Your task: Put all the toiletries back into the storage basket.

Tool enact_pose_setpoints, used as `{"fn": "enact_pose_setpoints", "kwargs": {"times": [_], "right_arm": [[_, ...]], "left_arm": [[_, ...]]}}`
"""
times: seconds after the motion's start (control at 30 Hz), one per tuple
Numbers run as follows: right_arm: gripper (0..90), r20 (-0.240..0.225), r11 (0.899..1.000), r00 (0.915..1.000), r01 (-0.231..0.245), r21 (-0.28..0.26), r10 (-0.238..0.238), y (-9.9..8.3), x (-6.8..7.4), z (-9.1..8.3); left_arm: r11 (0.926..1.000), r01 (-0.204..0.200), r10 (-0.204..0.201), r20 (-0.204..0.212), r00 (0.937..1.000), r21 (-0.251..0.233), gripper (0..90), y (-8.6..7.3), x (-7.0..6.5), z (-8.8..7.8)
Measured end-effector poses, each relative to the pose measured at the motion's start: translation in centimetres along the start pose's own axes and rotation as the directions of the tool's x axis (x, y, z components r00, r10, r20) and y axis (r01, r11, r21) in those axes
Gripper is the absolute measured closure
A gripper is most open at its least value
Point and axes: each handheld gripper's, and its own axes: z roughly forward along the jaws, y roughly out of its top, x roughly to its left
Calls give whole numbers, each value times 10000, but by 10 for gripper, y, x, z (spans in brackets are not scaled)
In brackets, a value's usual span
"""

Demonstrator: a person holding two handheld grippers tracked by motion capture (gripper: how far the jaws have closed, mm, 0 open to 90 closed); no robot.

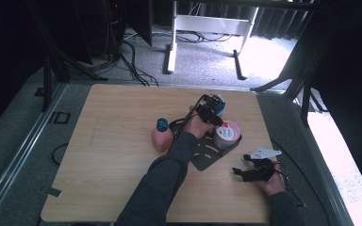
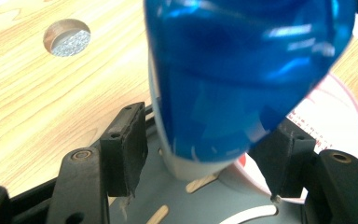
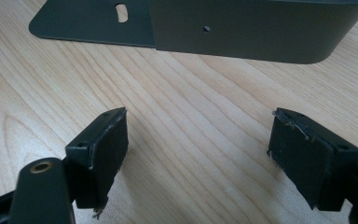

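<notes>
A bottle with a translucent blue top (image 2: pixel 242 70) and a pale grey body stands on the dark grey metal tray (image 2: pixel 214 207), between the jaws of my left gripper (image 2: pixel 205 154). The left pad (image 2: pixel 126 149) stands clear of the bottle with a gap, and the right pad (image 2: pixel 279 158) is at its side, so the jaws are open around it. In the high view the left gripper (image 1: pixel 210 109) is at the tray's far end by the blue-topped bottle (image 1: pixel 219 105). My right gripper (image 1: pixel 242 165) hovers open and empty over bare wood near the tray's (image 3: pixel 261 28) edge; its own view shows the right gripper (image 3: pixel 200 154) with nothing between the pads.
A round white tub with a pink lid (image 1: pixel 227 134) sits in the tray beside the bottle. A pink bottle with a blue cap (image 1: pixel 161 136) stands on the table left of the tray (image 1: pixel 206 159). A round cable hole (image 2: pixel 67 37) is cut in the tabletop.
</notes>
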Motion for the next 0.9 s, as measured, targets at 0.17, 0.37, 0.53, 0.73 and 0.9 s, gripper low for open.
{"fn": "enact_pose_setpoints", "kwargs": {"times": [0.17, 0.37, 0.53, 0.73, 0.9], "right_arm": [[192, -12, 10000, 10000, -14, 11, 14, 0, 0, 0], [188, -29, 10000, 10000, -8, 17, 8, 0, 0, 0], [188, -34, 10000, 10000, -4, 15, 4, 0, 0, 0], [187, -35, 10000, 10000, 15, 20, -15, 0, 0, 0], [187, -39, 10000, 10000, 15, 22, -15, 0, 0, 0]], "left_arm": [[9999, -132, 132, -112, 9999, -8, 386, -1, 0, -7], [9999, -151, 151, -172, 9997, 19, 387, -4, 3, -12], [9989, -458, 457, -283, 9986, -31, 396, -12, -1, -21], [9969, -775, 771, -264, 9967, -135, 400, -18, -5, -30], [9946, -1002, 993, -316, 9946, -258, 409, -22, -8, -42]]}}
